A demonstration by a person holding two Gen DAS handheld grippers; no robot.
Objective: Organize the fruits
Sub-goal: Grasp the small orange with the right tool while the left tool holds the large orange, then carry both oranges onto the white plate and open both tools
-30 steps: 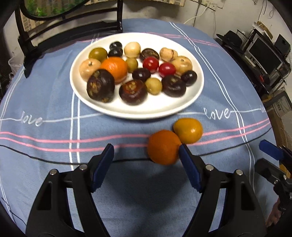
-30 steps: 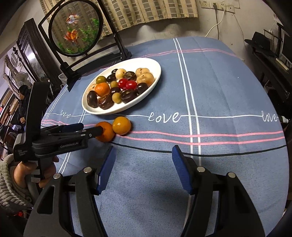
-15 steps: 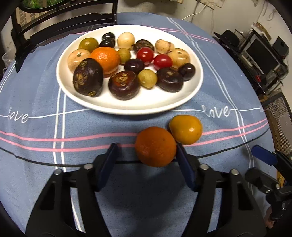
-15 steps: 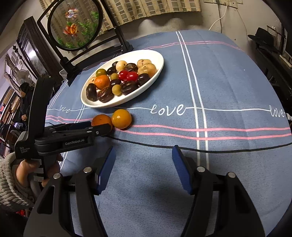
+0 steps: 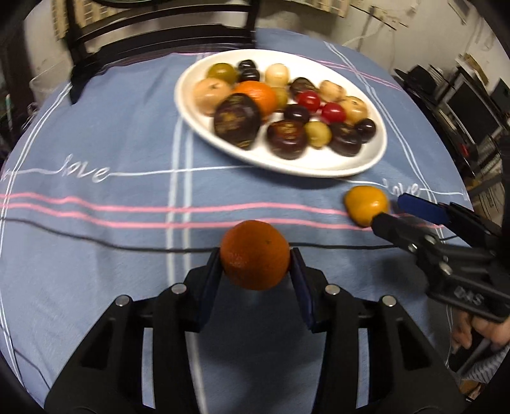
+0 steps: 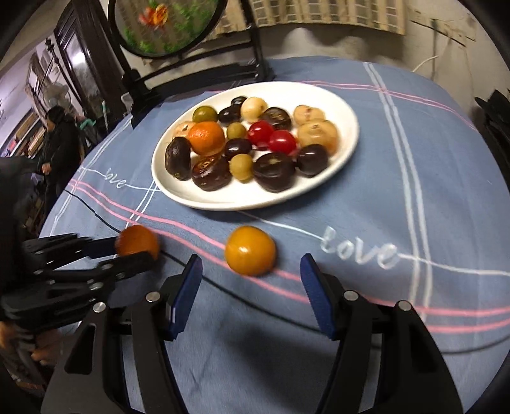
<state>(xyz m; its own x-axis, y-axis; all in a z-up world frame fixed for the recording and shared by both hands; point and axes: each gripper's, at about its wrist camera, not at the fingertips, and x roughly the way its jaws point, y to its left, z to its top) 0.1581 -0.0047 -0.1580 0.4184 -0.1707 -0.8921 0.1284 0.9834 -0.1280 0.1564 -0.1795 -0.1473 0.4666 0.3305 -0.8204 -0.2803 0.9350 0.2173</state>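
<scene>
A round orange [image 5: 255,251] sits between the blue pads of my left gripper [image 5: 255,274]. The jaws are closing and both pads press on it; the same hold shows from the side in the right wrist view [image 6: 137,242]. A yellow-orange fruit [image 6: 250,250] lies on the blue cloth, just at the fingertips of my right gripper [image 6: 250,283], which stands open around it without touching. In the left wrist view that fruit [image 5: 365,203] lies at the right gripper's [image 5: 390,211] tips. A white oval plate [image 5: 287,167] behind holds several fruits.
The plate [image 6: 223,202] carries dark, red, green, tan fruits and one orange. A black stand with a round fish picture [image 6: 165,25] rises behind it at the table's far edge. A person [image 6: 60,140] stands far left. Dark furniture sits beyond the right edge.
The left jaws have come together onto the orange and carried it leftward, away from the yellow-orange fruit. My right gripper has moved forward up to that fruit, jaws unchanged.
</scene>
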